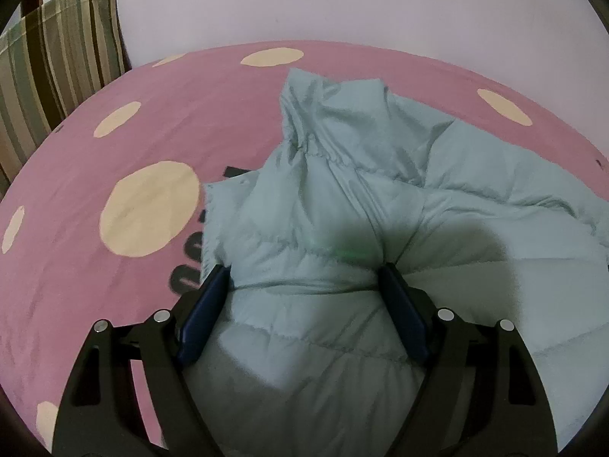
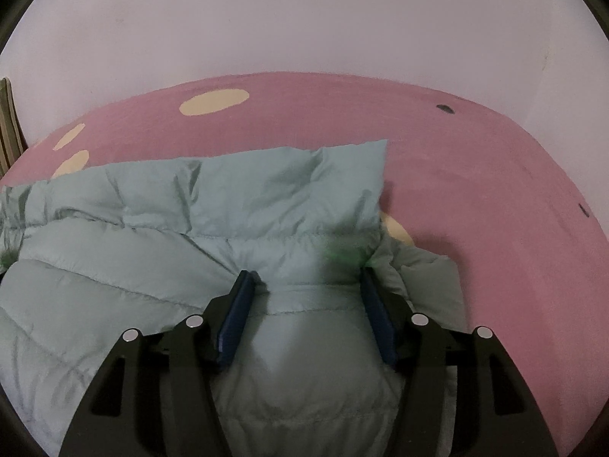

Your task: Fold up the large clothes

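Observation:
A pale blue-green puffer jacket (image 1: 342, 160) lies crumpled on a pink bedsheet (image 1: 95, 285) with cream dots. In the left wrist view its collar and zipper seam rise toward the far side. My left gripper (image 1: 303, 269) stands wide over the jacket, a quilted bulge filling the gap between its blue pads (image 1: 205, 316). The right wrist view shows the jacket (image 2: 190, 198) with its squared edge reaching toward the right. My right gripper (image 2: 307, 274) is open astride a padded fold near that edge, its pads (image 2: 236, 316) flanking the fabric. Neither gripper lifts any cloth.
A striped brown and green cloth (image 1: 57, 61) hangs at the bed's far left, against a pale wall (image 1: 342, 0). Bare pink sheet (image 2: 475, 190) stretches to the right of the jacket. Dark printed letters (image 1: 186, 274) show on the sheet beside the left gripper.

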`<state>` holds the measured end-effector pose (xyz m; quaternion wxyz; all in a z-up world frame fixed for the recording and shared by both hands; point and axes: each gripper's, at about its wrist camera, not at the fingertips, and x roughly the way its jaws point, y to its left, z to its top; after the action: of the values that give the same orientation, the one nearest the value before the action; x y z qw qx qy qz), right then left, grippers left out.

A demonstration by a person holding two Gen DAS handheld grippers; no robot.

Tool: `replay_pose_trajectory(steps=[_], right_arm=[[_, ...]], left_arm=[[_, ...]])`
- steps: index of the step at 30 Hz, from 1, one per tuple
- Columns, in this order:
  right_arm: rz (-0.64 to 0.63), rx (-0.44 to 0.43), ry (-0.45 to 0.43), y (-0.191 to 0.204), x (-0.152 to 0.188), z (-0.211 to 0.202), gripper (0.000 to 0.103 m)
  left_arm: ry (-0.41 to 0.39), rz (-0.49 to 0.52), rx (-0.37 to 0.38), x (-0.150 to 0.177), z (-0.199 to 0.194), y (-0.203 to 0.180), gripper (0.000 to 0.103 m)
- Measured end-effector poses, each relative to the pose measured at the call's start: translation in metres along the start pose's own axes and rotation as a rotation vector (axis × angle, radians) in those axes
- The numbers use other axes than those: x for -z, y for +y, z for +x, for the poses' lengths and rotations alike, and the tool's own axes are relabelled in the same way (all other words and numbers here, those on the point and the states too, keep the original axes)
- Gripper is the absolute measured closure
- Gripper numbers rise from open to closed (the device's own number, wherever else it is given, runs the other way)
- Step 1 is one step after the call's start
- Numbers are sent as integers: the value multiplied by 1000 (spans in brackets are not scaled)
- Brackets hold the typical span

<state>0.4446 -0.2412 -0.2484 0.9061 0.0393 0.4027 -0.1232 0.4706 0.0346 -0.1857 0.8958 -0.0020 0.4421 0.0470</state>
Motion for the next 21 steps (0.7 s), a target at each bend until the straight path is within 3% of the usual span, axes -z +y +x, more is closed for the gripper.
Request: replay_pose_trajectory(steps=[2,9,17,21], right_arm=[[3,-22,-16,-3,-1,-17,32],[50,-59,-48,-27,0,-59,25],[141,-76,59,-55,7,-41,25],[173,-93,97,-59,10,-26,21]], left_arm=[[0,-8,7,0,-10,5,22],[-29,-104,85,-3,-43,42,14],[87,-166,257,8,-18,63,14],[111,-168,292,15,-5,60,14]])
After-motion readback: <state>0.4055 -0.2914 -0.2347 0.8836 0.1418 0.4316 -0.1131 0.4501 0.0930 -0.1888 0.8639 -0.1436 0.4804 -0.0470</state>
